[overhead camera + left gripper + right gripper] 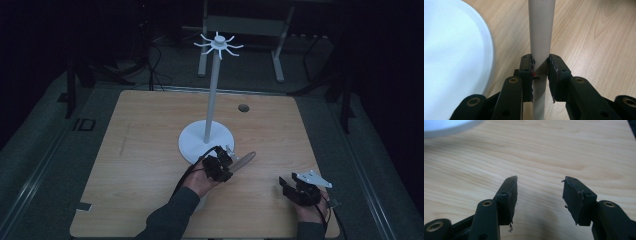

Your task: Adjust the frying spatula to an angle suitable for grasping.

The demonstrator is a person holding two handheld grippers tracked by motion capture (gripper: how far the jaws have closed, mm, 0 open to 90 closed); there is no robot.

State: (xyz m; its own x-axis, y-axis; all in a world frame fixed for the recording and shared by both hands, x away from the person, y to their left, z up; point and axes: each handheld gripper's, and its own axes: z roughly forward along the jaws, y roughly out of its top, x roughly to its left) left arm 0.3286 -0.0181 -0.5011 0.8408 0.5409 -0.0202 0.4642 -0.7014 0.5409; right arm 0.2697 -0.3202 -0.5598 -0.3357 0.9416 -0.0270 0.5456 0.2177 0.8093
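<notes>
On the light wooden table (150, 150), the white stand with a round base and a tall pole (211, 100) is in the middle. Just near of its base, the left gripper (231, 159) pinches a beige smooth rod-shaped handle (541, 37), which points right. At near right, the right gripper (286, 186) has its jaws spread over bare wood.

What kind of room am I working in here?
Probably a lab or test workspace, not a home. A bare wooden table with a cable hole stands on grey floor, cables trail behind it, and a metal frame stands in the dark beyond. A white stand rises from the table.
</notes>
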